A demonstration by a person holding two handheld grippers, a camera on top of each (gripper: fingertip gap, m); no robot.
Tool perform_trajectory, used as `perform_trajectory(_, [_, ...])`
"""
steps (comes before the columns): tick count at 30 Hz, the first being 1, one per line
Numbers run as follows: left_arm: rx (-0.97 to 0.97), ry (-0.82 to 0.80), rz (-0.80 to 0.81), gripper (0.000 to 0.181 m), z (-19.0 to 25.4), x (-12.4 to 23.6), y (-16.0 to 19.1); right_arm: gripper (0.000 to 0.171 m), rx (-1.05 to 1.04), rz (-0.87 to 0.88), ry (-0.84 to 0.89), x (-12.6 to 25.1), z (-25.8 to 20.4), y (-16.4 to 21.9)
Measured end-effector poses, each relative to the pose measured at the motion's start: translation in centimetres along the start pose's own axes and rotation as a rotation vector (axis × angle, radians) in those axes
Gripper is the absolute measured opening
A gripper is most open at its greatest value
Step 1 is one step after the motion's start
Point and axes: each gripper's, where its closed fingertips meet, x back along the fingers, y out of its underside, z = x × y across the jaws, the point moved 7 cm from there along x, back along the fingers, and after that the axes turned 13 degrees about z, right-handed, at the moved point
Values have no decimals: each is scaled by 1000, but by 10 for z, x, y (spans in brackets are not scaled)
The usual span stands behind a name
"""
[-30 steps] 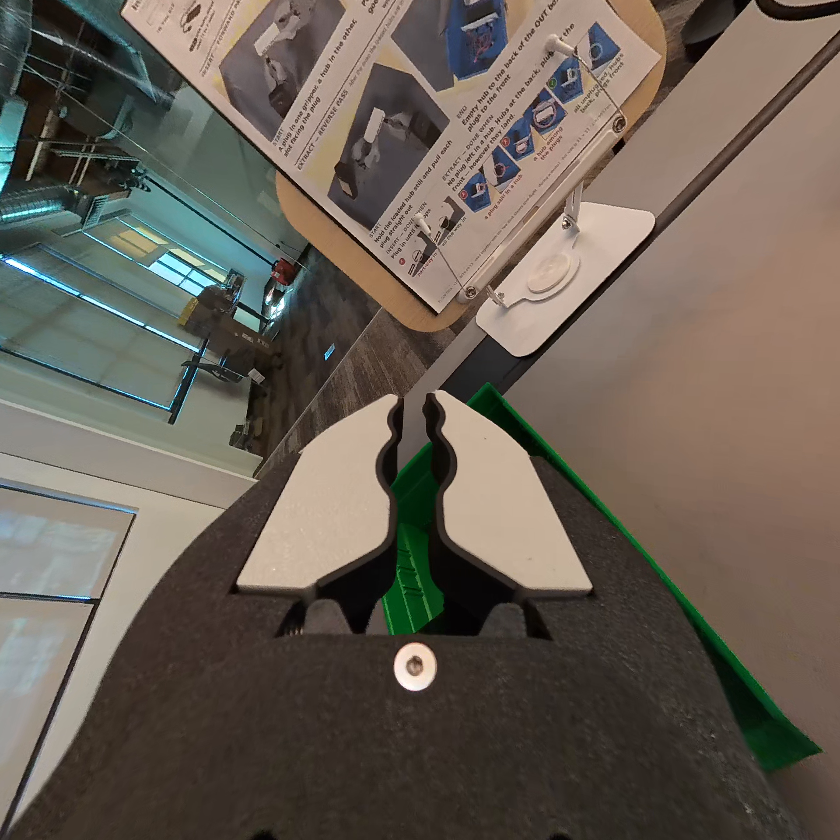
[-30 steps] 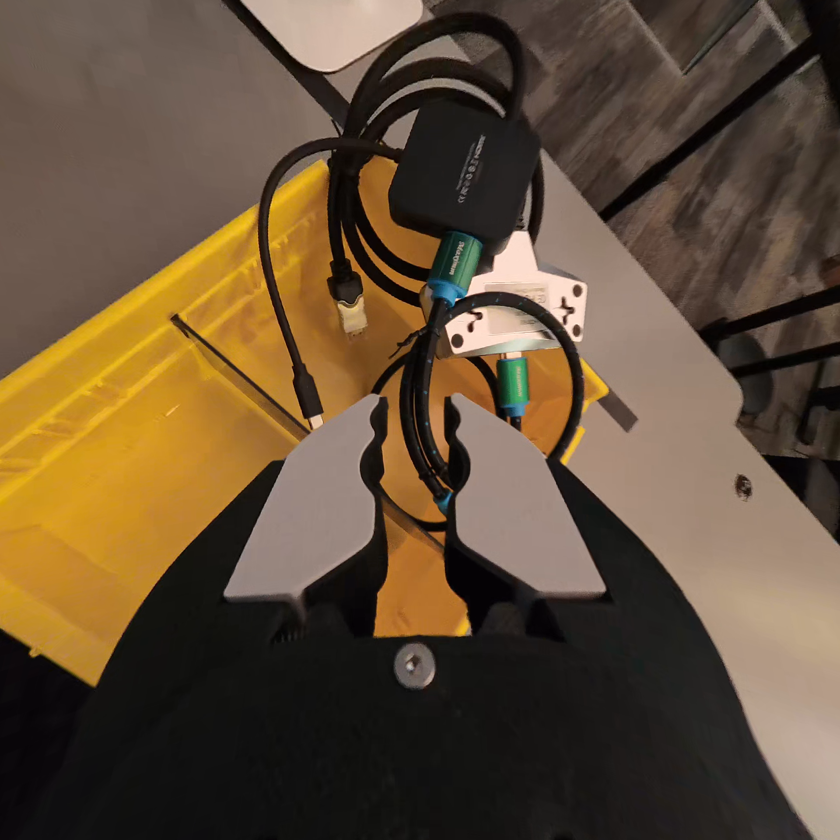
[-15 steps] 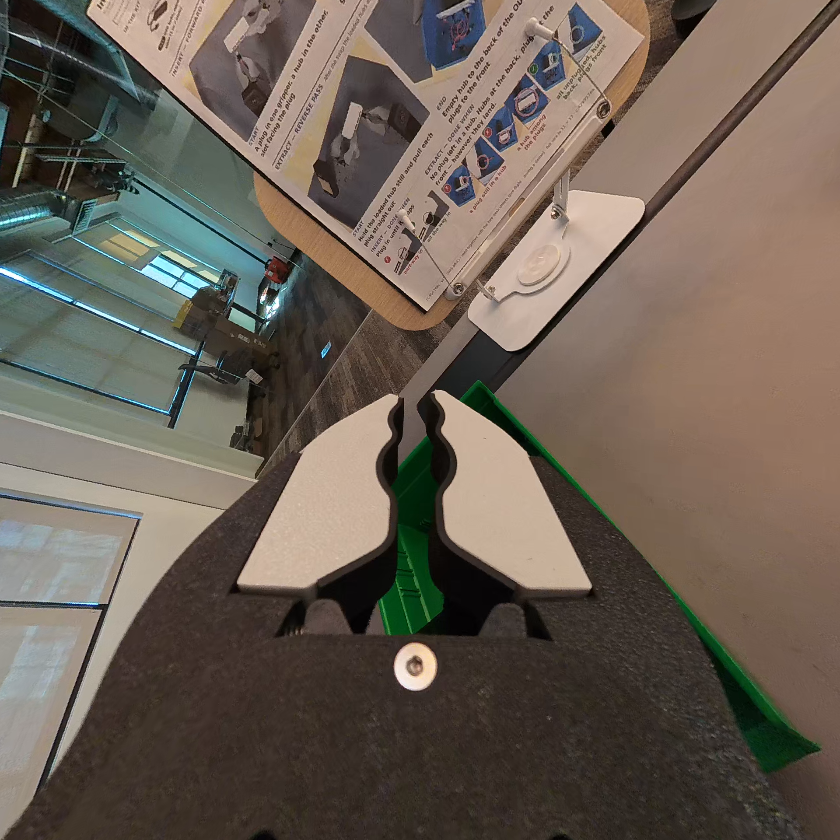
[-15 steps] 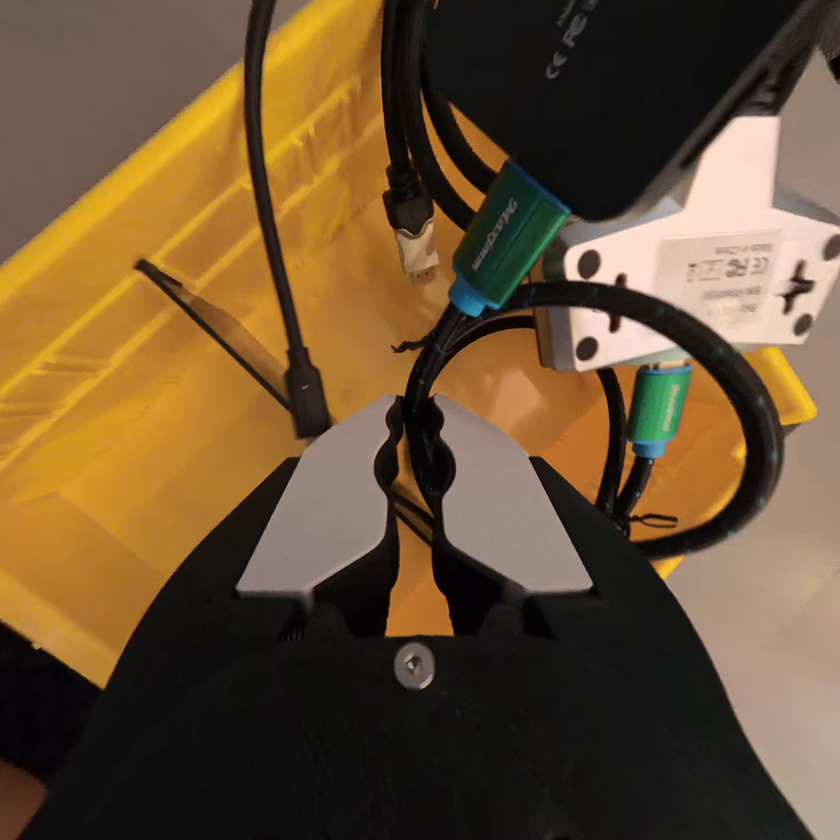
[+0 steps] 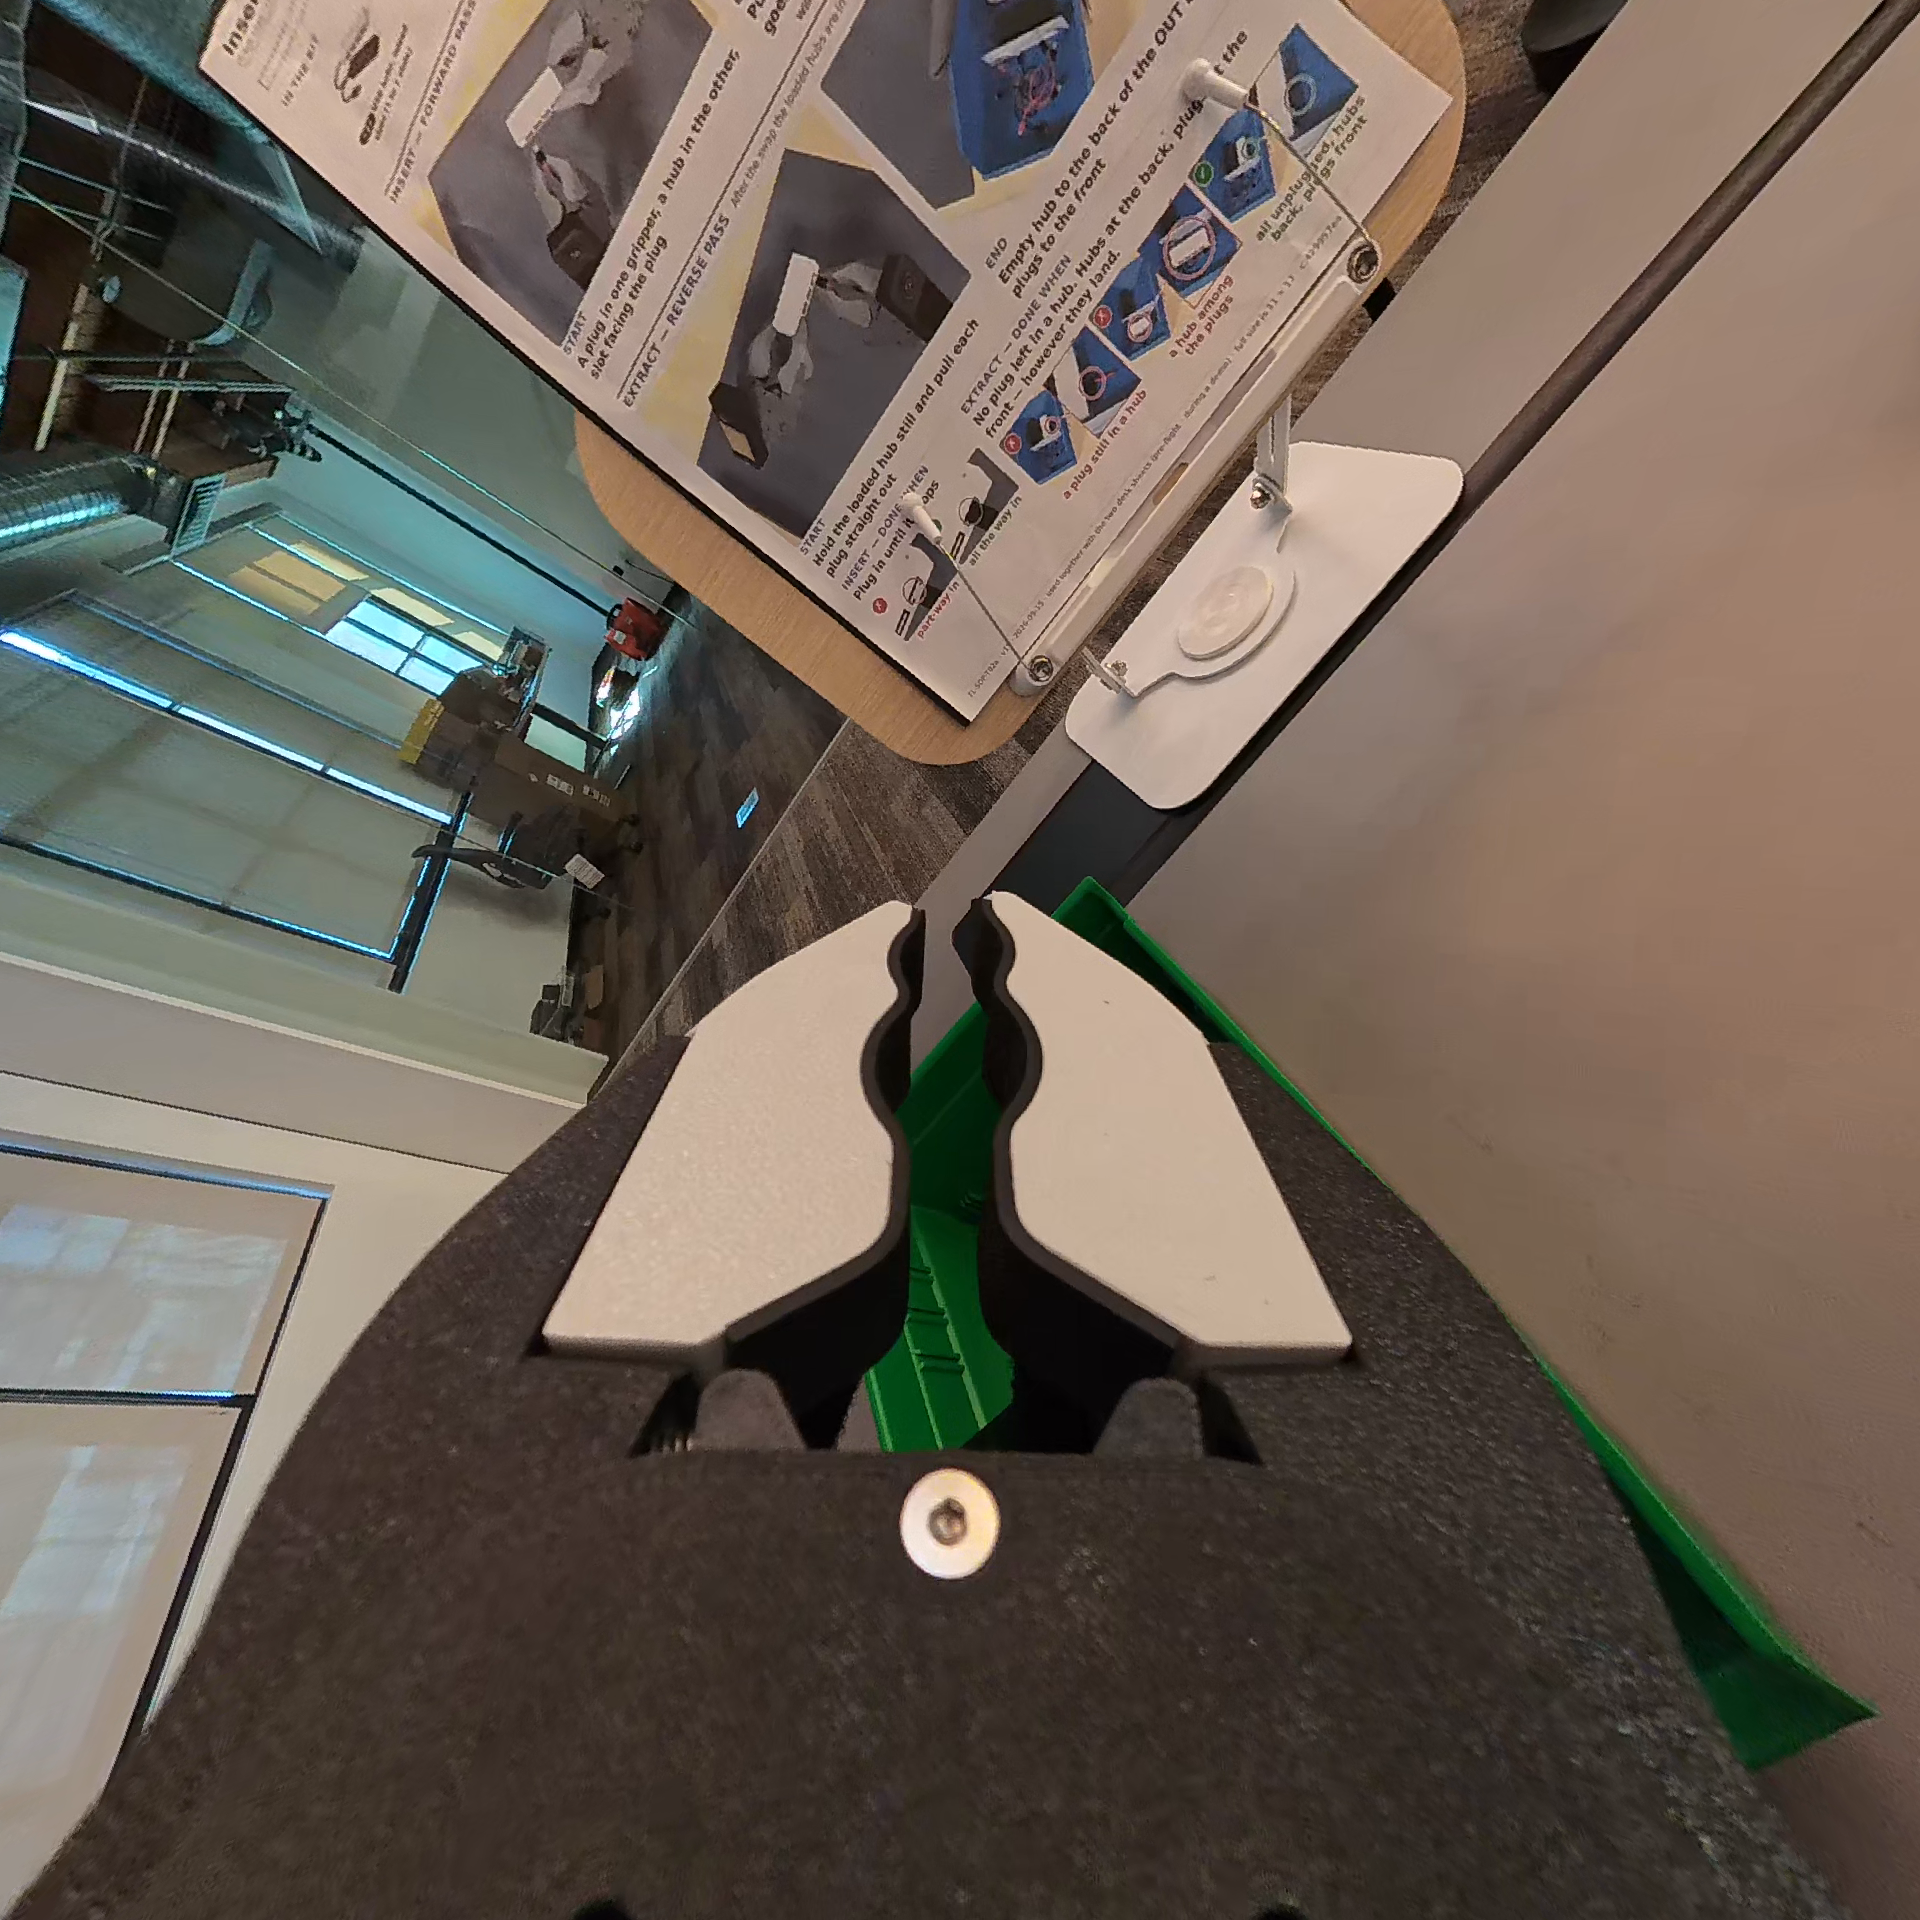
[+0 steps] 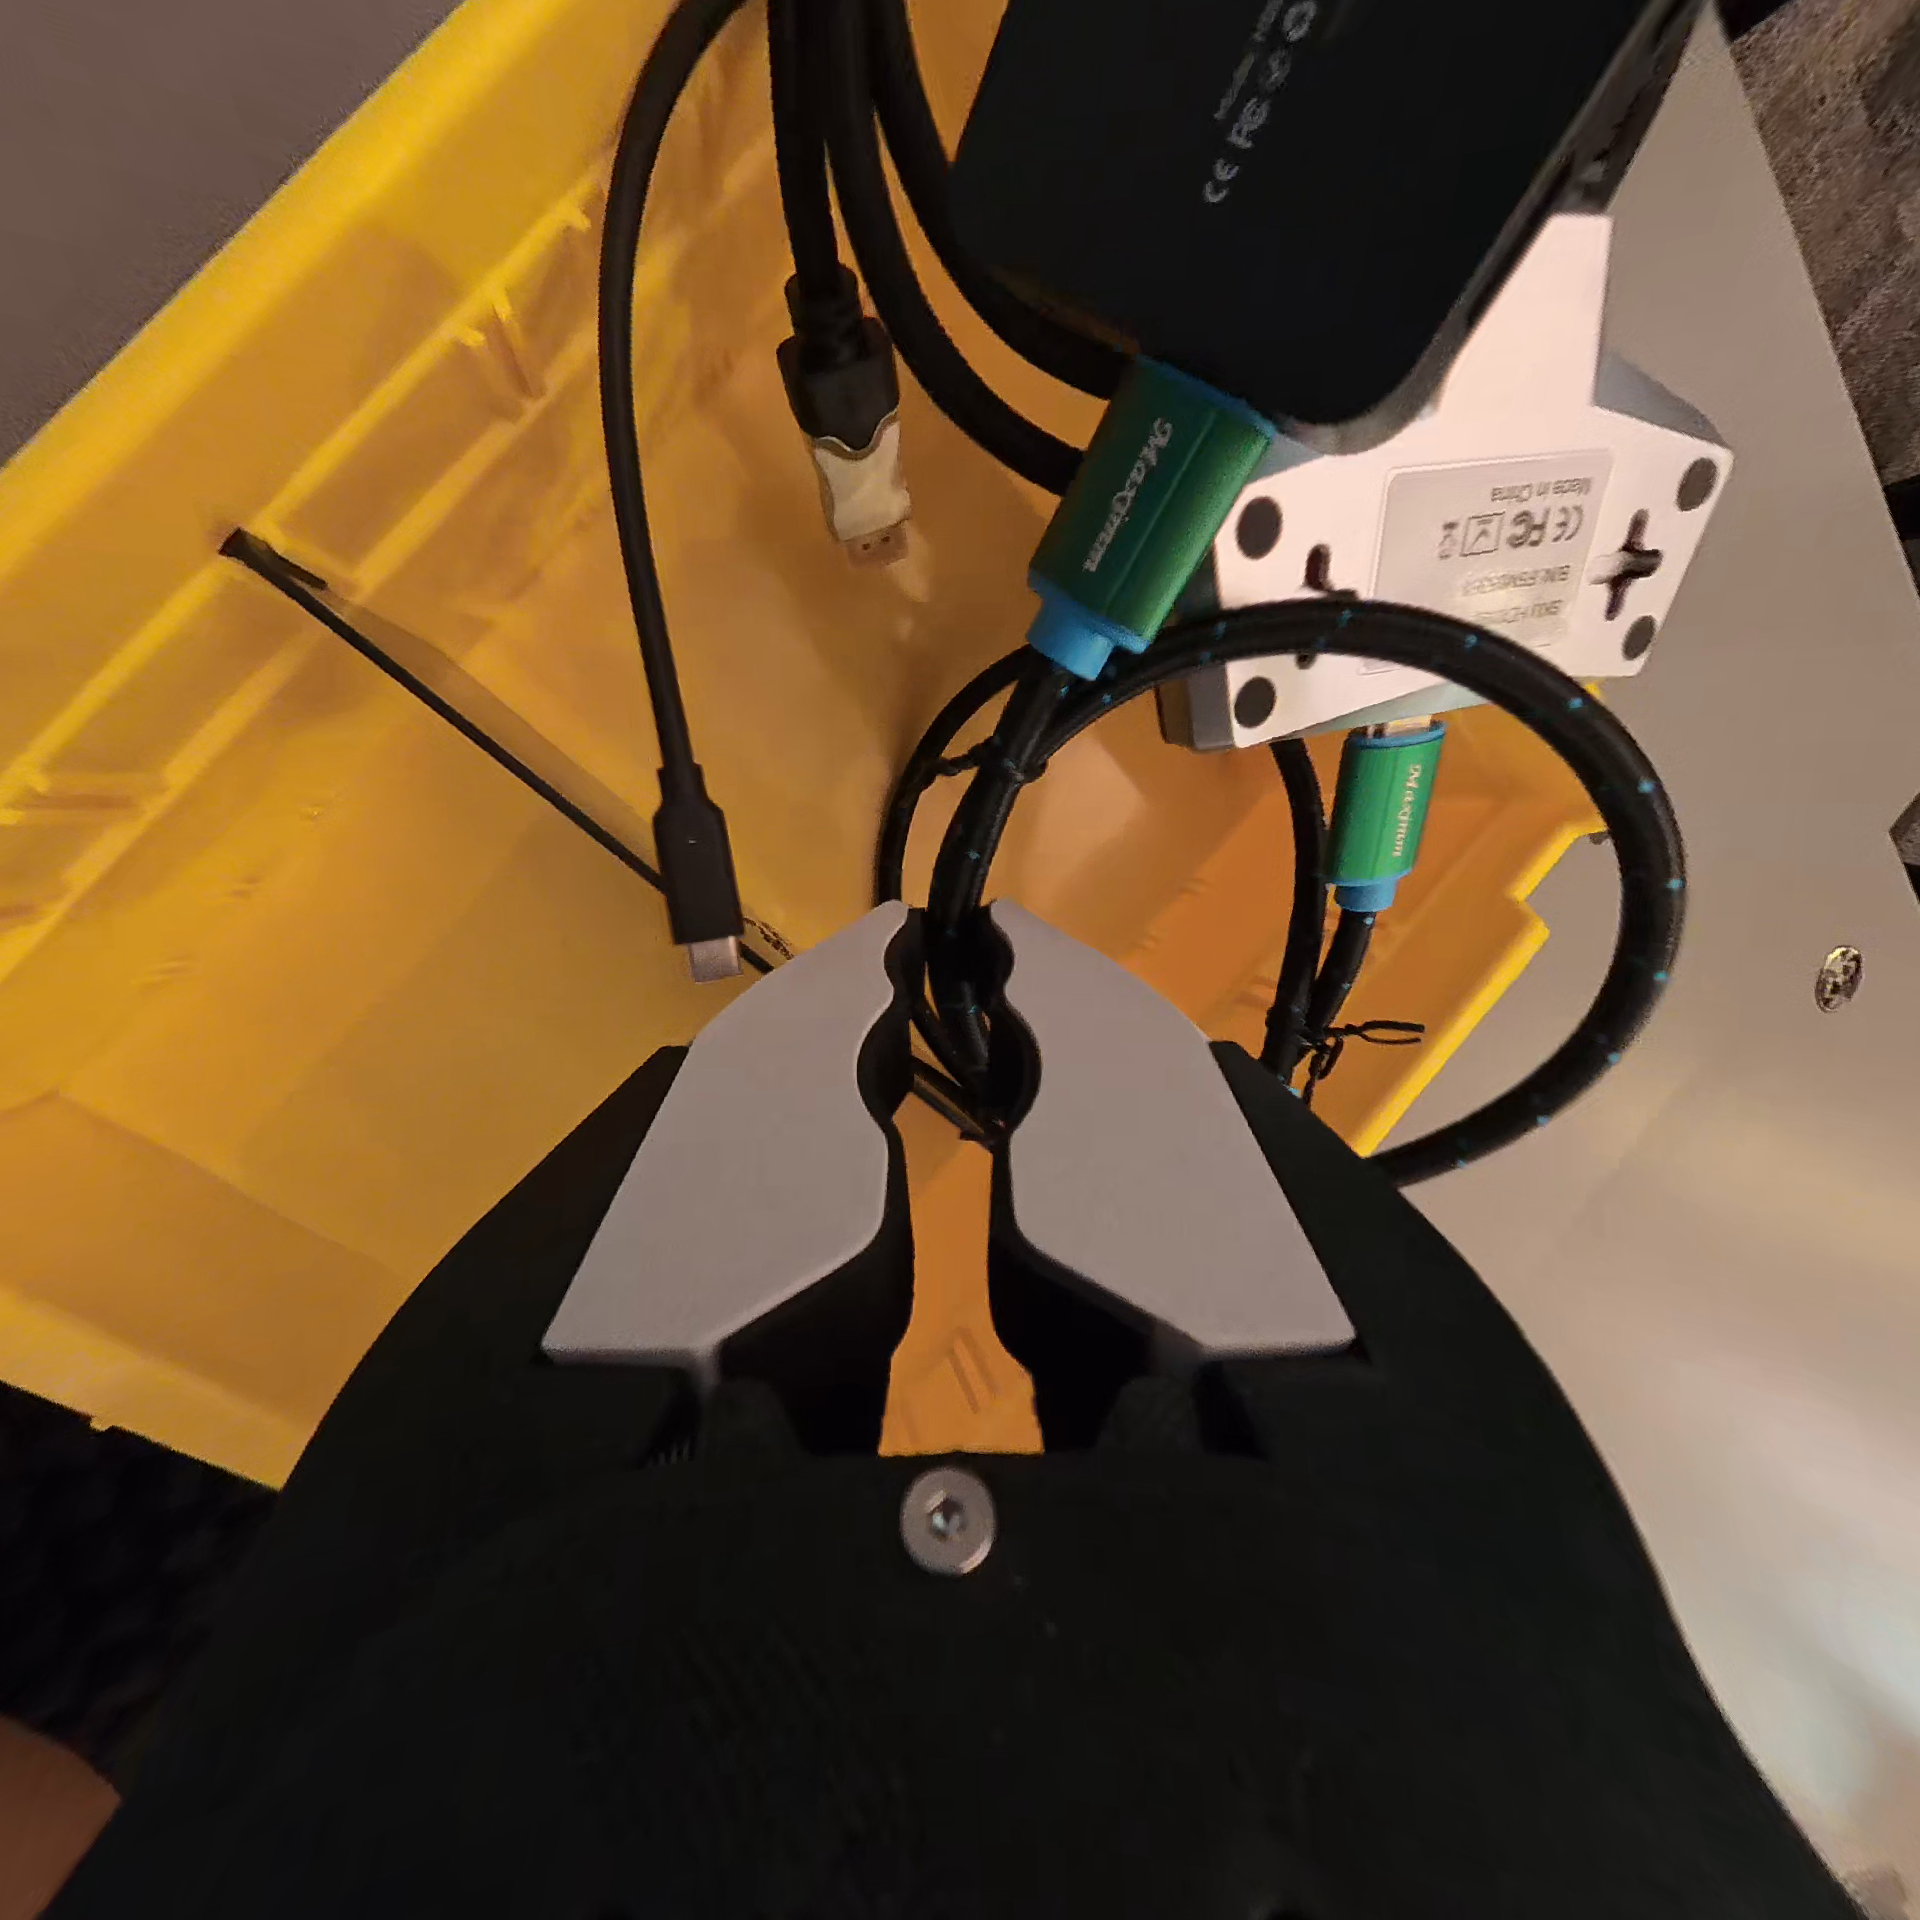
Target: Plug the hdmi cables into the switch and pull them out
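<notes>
In the right wrist view my right gripper is shut on the coiled black braided HDMI cable with blue flecks, over the yellow bin. The cable's two green plugs show: one reaches under the black switch box, the other sits at the white switch, which lies bottom up. Whether either plug is seated I cannot tell. In the left wrist view my left gripper is shut and empty, above the green bin.
The yellow bin also holds a thin black USB-C cable, a thick black cable with a beige plug and a black divider. A sheet of instructions on a white stand stands at the grey table's far edge. Some 50 centimeters of space lies between my two pairs of fingers. From my right tips it is roughly 9 centimeters to the white switch; from my left, 50 centimeters.
My right gripper moved forward into the bin and closed on the braided cable, which now hangs slightly farther from the camera. The left gripper stayed shut and shifted only slightly.
</notes>
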Motion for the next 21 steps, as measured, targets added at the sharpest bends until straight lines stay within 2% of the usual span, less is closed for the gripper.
perform_trajectory(2, [-1, 0, -2, 8, 0, 0, 0, 12, -11, 18, 10, 8, 0, -3])
perform_trajectory(5, [-1, 1, 0, 8, 0, -1, 0, 18, 8, 141, 47, 25, -2, -18])
perform_trajectory(9, [-4, 4, 0, 7, 2, -2, -1, 18, 103, 275, -62, 37, -26, -40])
perform_trajectory(12, [-7, 8, -2, 7, 3, -3, -1, 19, 192, 178, -89, 17, -37, -41])
perform_trajectory(16, [-9, 18, -4, 7, 6, -6, -1, 18, 129, 98, -203, -16, -42, -37])
perform_trajectory(19, [-14, 26, -12, 7, 8, -8, 0, 7, 113, 100, -204, -18, -40, -36])
perform_trajectory(21, [-14, 31, -13, 7, 9, -10, 0, 6, 145, 85, -192, -18, -38, -33])
